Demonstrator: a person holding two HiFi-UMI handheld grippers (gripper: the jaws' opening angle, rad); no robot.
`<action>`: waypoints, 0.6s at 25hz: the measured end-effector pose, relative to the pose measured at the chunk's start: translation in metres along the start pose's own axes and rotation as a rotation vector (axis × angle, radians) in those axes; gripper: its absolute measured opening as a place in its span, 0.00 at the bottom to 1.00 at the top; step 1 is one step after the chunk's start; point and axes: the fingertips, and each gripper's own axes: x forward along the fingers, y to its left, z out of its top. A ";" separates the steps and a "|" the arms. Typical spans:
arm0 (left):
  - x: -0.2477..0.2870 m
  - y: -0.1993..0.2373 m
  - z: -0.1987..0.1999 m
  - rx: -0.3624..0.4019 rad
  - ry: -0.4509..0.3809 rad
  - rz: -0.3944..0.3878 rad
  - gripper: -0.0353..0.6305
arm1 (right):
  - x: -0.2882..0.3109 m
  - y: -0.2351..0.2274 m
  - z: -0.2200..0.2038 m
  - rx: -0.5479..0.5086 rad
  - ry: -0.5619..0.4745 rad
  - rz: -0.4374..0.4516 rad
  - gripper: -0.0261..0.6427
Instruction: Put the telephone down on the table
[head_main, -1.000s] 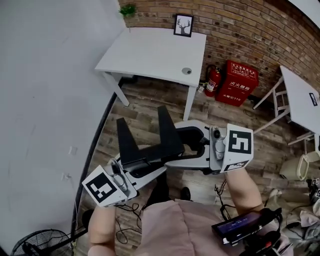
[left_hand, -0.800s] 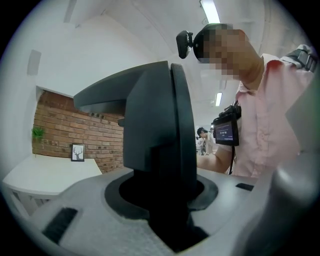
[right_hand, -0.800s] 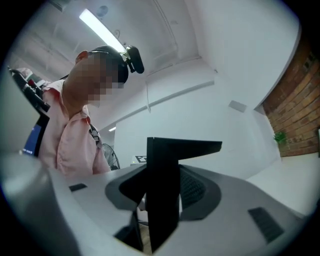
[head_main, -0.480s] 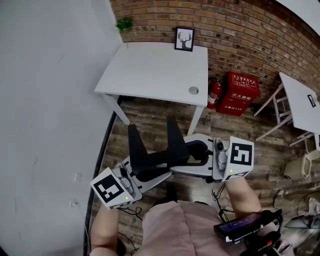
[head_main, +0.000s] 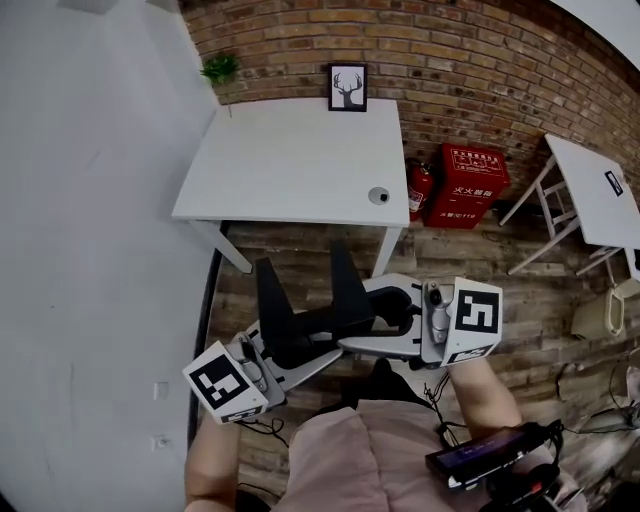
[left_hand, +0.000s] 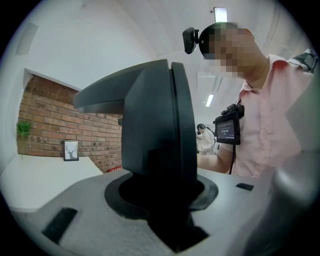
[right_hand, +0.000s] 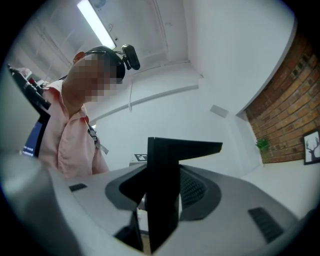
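Left gripper, fingers together and empty, hangs near the white table, whose far edge carries a framed deer print. Right gripper fingers have just been closing and now meet on nothing. Red box bears white Chinese lettering. What looks like the cream telephone sits on the floor, far right.

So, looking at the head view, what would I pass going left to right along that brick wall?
Small green plant, black-framed deer picture, red fire extinguisher, red metal fire cabinet, white table at the far right.
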 end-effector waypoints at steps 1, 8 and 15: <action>0.003 0.005 -0.002 -0.005 0.004 -0.005 0.30 | -0.002 -0.007 -0.002 -0.009 -0.002 -0.005 0.30; 0.031 0.055 -0.017 -0.051 0.028 -0.038 0.30 | -0.017 -0.066 -0.015 0.024 -0.010 -0.037 0.30; 0.063 0.140 -0.019 -0.092 0.047 -0.034 0.30 | -0.025 -0.158 -0.012 0.079 0.007 -0.034 0.30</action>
